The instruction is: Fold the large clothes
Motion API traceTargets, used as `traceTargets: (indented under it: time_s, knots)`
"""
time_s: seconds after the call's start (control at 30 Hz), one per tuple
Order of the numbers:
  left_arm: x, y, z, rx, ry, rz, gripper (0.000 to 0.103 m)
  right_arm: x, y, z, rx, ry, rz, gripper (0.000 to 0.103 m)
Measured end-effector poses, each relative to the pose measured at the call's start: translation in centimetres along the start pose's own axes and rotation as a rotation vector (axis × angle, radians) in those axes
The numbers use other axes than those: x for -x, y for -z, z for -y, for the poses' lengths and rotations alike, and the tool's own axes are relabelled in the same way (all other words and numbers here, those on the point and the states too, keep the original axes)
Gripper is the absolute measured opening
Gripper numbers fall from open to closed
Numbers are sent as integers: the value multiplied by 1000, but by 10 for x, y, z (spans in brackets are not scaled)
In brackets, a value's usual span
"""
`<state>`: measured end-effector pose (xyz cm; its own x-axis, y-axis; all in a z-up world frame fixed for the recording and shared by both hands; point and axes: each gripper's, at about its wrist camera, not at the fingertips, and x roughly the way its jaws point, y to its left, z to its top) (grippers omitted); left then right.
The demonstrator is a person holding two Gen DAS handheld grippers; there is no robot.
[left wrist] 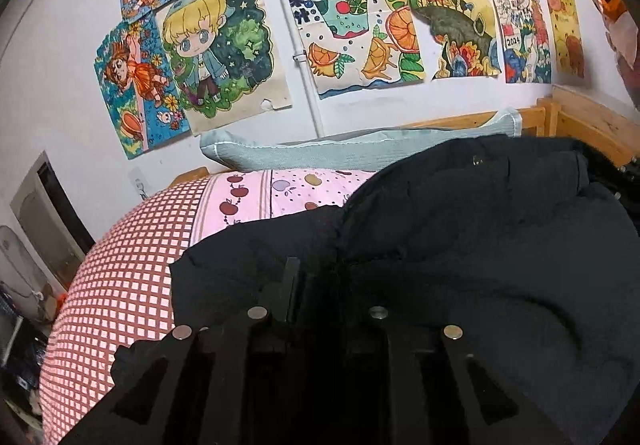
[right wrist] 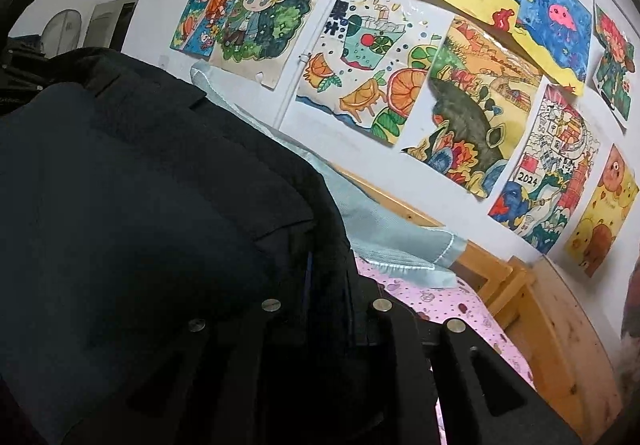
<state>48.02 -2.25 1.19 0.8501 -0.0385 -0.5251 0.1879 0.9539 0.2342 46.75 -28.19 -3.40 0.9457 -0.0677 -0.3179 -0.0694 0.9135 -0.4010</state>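
Both tools (left wrist: 316, 281) (right wrist: 324, 285) pinch black coat (left wrist: 460, 245) edge.

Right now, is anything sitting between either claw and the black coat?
Nothing visible. The left claw and right claw are both already at the black coat, fabric bunched between their fingers. The teal pillow lies behind it.

left tongs (left wrist: 316, 285): matte black, silver round screws | right tongs (right wrist: 328, 285): same

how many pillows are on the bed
1. A pale green pillow lies at the far edge of the bed, along the wall below the drawings and just behind the black jacket. The jacket may hide others.
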Motion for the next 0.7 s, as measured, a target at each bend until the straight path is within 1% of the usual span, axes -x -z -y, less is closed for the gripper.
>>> traceTargets:
  time_s: [0.03, 0.07, 0.13, 0.17, 0.2, 0.23, 0.27, 0.3, 0.33, 0.37, 0.4, 0.43, 0.47, 0.53, 0.57, 0.6, 0.63, 0.67, 0.7]
  knots:
    - [0, 0, -2, 10, 7, 0, 17, 0, 0, 0, -2, -2, 2, 13]
    - [1, 1, -3, 16, 11, 2, 18, 1, 0, 1, -7, -6, 5, 17]
    - [8, 3, -6, 40, 10, 19, 21, 7, -1, 8, -34, -24, 20, 34]
    - [11, 4, -7, 47, 4, 25, 26, 12, -1, 13, -57, -43, 30, 52]
    - [18, 5, -7, 57, -16, 43, 32, 20, -2, 19, -91, -68, 51, 63]
    - [26, 6, -7, 67, -36, 69, 56, 26, -2, 24, -111, -77, 65, 65]
    - [33, 6, -8, 78, -49, 96, 90, 33, -2, 28, -142, -75, 66, 67]
    - [43, 7, -10, 93, -65, 140, 99, 40, -2, 32, -159, -89, 78, 70]
    - [58, 9, -11, 108, -80, 212, 101, 47, -1, 36, -174, -103, 89, 71]
    - [68, 11, -11, 111, -73, 260, 101, 53, 0, 38, -186, -115, 95, 76]
    - [76, 11, -11, 107, -60, 284, 101, 59, 2, 40, -201, -136, 103, 81]
    - [82, 12, -9, 101, -44, 291, 102, 65, 5, 41, -216, -159, 113, 83]
    - [85, 12, -7, 94, -23, 283, 102, 72, 8, 41, -229, -180, 123, 85]
    - [89, 16, 0, 82, 33, 269, 102, 83, 16, 39, -248, -237, 146, 87]
    - [89, 19, 3, 80, 75, 263, 102, 88, 21, 38, -254, -275, 155, 87]
    - [88, 25, 7, 77, 145, 247, 102, 89, 25, 36, -256, -303, 153, 88]
    - [84, 31, 13, 64, 215, 224, 102, 89, 29, 33, -260, -334, 143, 88]
    - [80, 36, 19, 43, 249, 201, 102, 85, 35, 30, -263, -367, 118, 88]
    - [77, 39, 27, 16, 261, 184, 102, 81, 39, 25, -260, -387, 97, 88]
